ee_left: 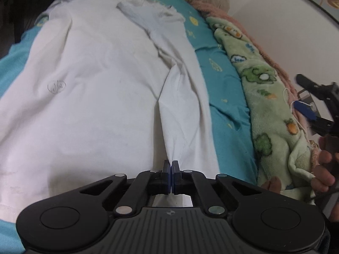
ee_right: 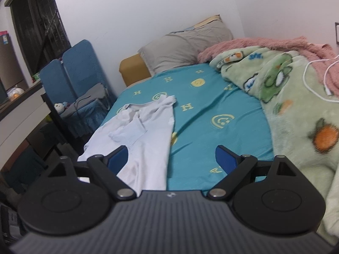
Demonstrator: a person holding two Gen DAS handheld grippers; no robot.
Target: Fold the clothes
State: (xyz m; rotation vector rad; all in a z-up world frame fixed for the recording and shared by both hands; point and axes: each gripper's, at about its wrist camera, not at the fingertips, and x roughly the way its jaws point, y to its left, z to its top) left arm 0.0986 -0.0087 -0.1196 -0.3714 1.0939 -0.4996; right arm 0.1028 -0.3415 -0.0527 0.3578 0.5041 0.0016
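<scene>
One white shirt [ee_left: 95, 89] lies spread along the left side of the bed [ee_left: 222, 89], its collar end toward the head of the bed and its hem at the foot edge. The left gripper [ee_left: 171, 165] has its jaws pressed together on a pinch of the shirt's near edge — a taut ridge of cloth runs up from the blue pads [ee_left: 168, 175] toward the folded-in sleeve [ee_left: 148, 17]. A small round mark sits on the fabric toward the shirt's left side.

The right gripper [ee_right: 171, 158] hangs over the foot edge of the bed with its jaws spread wide and nothing between them; in the left wrist view it shows at the right edge, held by a hand [ee_left: 326, 167]. From the right wrist view the shirt [ee_right: 146, 131] lies at the bed's left edge on the teal sheet [ee_right: 211, 110].

A green printed blanket [ee_right: 296, 105] and a pink fluffy one [ee_right: 264, 44] are heaped along the right side — a white cable [ee_right: 317, 84] trails over them. A grey pillow [ee_right: 186, 48] rests at the head, and a blue chair [ee_right: 74, 74] stands beside the bed.
</scene>
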